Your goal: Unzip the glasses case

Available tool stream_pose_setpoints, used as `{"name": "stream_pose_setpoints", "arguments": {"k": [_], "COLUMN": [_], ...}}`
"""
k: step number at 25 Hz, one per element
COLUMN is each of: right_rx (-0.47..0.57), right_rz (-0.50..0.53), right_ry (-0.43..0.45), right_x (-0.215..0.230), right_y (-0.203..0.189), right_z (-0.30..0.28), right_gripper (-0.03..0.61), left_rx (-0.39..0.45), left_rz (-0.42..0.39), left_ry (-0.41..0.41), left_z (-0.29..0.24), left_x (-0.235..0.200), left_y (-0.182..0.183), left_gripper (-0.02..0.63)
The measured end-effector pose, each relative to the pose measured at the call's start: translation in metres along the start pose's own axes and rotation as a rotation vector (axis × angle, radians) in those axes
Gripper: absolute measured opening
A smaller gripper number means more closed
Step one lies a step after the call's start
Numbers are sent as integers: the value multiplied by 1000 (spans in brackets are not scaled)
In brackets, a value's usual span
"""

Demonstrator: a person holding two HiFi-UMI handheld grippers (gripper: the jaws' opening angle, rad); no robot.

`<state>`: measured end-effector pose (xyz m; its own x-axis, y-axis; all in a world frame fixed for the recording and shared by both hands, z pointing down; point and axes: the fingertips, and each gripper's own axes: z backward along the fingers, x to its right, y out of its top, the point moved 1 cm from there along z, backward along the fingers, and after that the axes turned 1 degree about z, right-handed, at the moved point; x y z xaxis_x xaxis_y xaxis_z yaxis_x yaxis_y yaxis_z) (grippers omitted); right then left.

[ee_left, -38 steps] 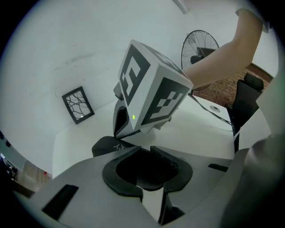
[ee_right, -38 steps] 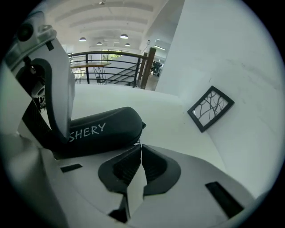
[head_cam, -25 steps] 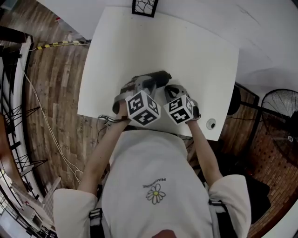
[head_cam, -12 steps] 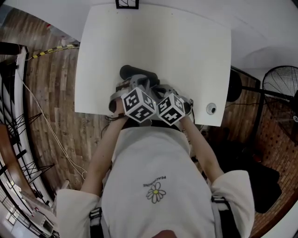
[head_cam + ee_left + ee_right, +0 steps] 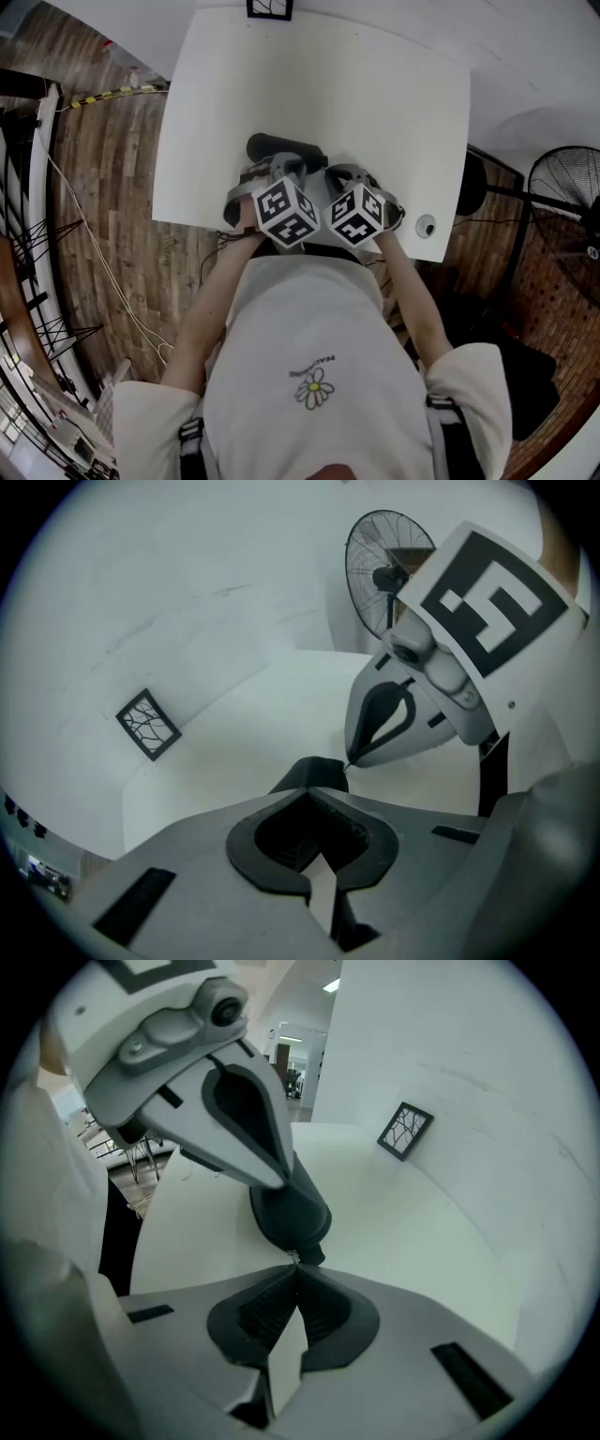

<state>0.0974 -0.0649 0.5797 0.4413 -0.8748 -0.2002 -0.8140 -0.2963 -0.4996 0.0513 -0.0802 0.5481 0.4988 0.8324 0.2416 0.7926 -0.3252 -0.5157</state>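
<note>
The dark glasses case [image 5: 281, 147] lies at 6 o'clock on the white table [image 5: 375, 94]. The left gripper [image 5: 310, 795] is fully closed, its tips touching the case. The right gripper [image 5: 296, 1266] is closed on the zipper pull [image 5: 292, 1257], at the case's 3 o'clock end.

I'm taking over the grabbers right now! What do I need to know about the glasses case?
Left gripper: shut, pinching the glasses case to steady it.
Right gripper: shut on the small zipper pull at the case's end nearest it.
Case: on the white table, in front of the person.
Done: both grips look set.
Left: the zip looks closed, so draw the pull along the case while the left gripper holds.
</note>
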Motion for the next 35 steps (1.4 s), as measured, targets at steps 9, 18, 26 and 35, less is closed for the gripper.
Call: {"name": "stream_pose_setpoints", "arguments": {"k": [9, 18, 26, 35], "right_rx": [-28, -12, 4, 24], "right_rz": [106, 112, 83, 94], "right_ry": [17, 53, -56, 174], "right_x": [24, 12, 75, 22], "right_y": [14, 11, 21, 10], "right_z": [-8, -6, -7, -16], "right_gripper": [6, 6, 6, 166], "left_rx": [43, -60, -119, -88], "left_rz": [-23, -45, -122, -44], "left_ry": [61, 114, 37, 1], "left_z": [12, -13, -21, -23], "left_x": [5, -40, -41, -43], "left_y": [7, -4, -2, -2], "left_gripper": [14, 12, 11, 11]}}
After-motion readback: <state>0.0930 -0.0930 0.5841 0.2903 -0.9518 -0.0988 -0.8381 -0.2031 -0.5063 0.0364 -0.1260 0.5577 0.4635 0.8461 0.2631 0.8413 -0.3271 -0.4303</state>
